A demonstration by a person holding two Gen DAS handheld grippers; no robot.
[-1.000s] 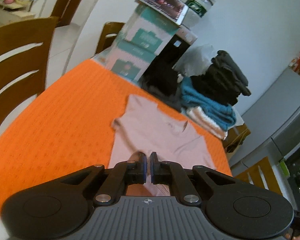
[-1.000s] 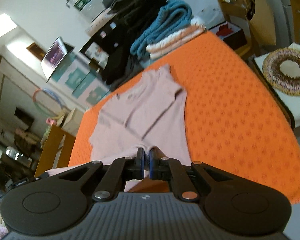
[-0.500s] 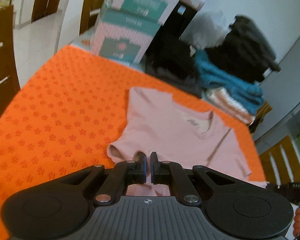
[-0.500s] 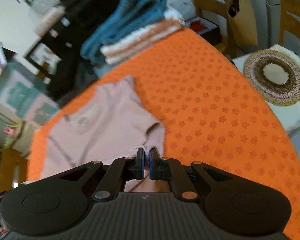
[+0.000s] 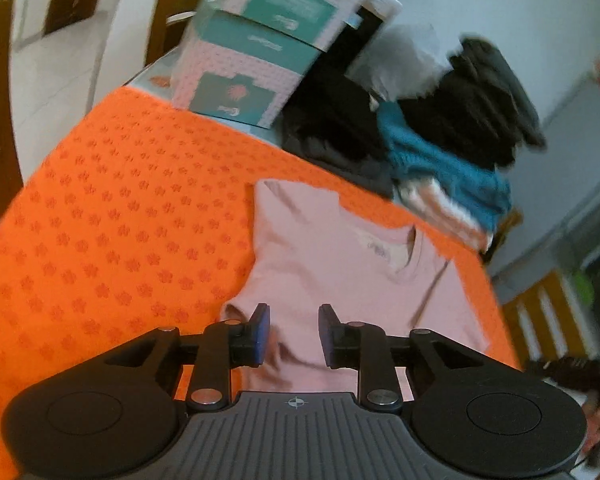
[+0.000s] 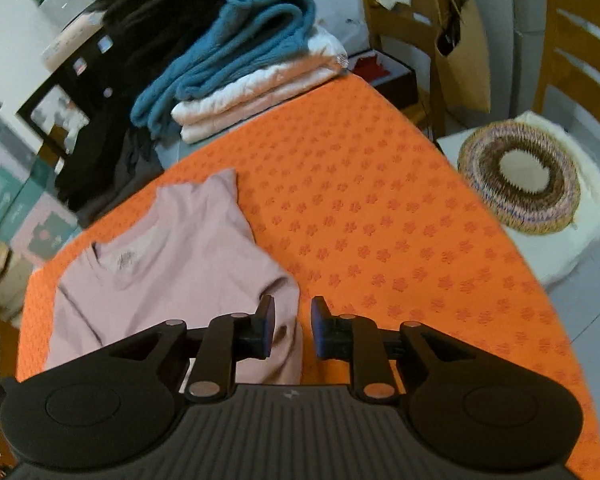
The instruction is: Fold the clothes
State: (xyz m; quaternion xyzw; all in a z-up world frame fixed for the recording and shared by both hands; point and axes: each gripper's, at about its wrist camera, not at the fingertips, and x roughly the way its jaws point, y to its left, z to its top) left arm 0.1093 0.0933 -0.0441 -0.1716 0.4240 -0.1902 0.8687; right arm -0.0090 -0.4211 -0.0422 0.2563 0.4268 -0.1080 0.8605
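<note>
Fingers of the left gripper [image 5: 291, 334] parted, blue pads facing each other across a clear gap, nothing held; they hang just above the near fold of the pale pink short-sleeved T-shirt [image 5: 340, 276]. Right gripper [image 6: 292, 330] likewise spread and empty, its left finger over the shirt's right edge, its right finger over bare cloth.

T-shirt lies on the orange flower-patterned cloth covering the desk [image 5: 112, 224], collar towards the far side. Lower part looks doubled up over the body, leaving a rounded fold at the near edge. One sleeve points towards the far edge of the desk. Some creases in the fabric near the fingers.

Beyond the shirt, at the back of the desk: stack of folded clothes, teal knitted sweater [image 6: 236, 52] on top of white and peach folded garments [image 6: 256, 96]. Beside it a heap of black garments [image 6: 140, 40]. Further left in the left wrist view, stacked pink and teal cardboard boxes [image 5: 256, 56].

Off the desk's right side, round woven straw mat [image 6: 520, 176] on a white cushion. Wooden chair [image 6: 580, 52] behind it.
</note>
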